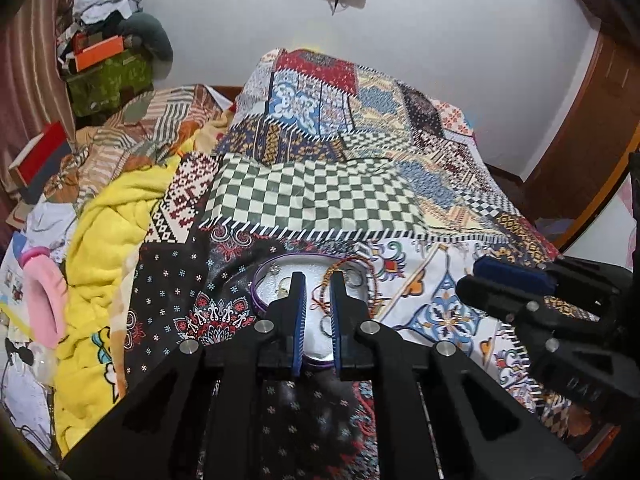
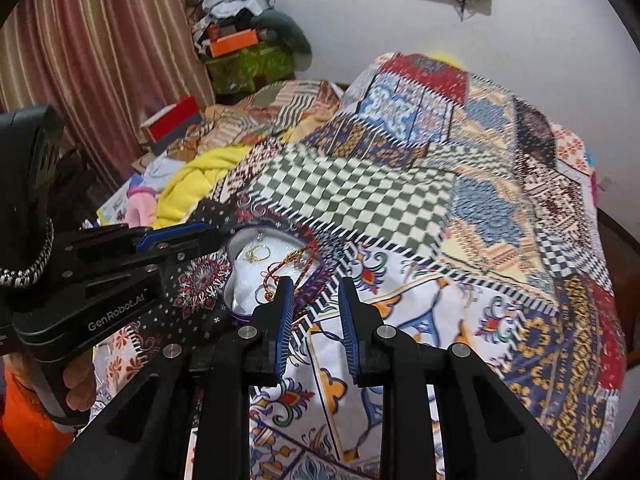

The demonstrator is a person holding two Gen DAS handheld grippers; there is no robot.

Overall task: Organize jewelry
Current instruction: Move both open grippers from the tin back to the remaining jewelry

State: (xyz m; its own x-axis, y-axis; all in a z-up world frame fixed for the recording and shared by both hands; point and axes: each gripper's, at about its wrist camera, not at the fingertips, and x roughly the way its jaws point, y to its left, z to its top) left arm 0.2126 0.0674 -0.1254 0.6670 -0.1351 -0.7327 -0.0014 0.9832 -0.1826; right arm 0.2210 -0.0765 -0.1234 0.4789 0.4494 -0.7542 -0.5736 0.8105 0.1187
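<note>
A heart-shaped tin [image 1: 276,280] with a purple rim [image 2: 236,304] lies open on the patchwork bedspread [image 1: 320,196]. Inside it are a gold ring [image 2: 258,254] and small silver pieces. A red and gold thread bracelet [image 2: 294,262] hangs over the tin's right rim, partly inside and partly on the cloth [image 1: 360,280]. My left gripper [image 1: 318,282] hovers right over the tin, open, with nothing held between its blue pads. My right gripper [image 2: 316,286] is open and empty just right of the tin, above the bedspread. Each gripper shows side-on in the other's view: the right gripper [image 1: 476,276] and the left gripper [image 2: 212,240].
A crumpled yellow blanket [image 1: 108,240] and a pink item [image 1: 44,292] lie left of the tin. Boxes and clothes are piled at the back left [image 1: 104,64] by a striped curtain [image 2: 100,60]. A wooden wardrobe [image 1: 592,120] stands at the right. A hand [image 2: 80,384] grips the left handle.
</note>
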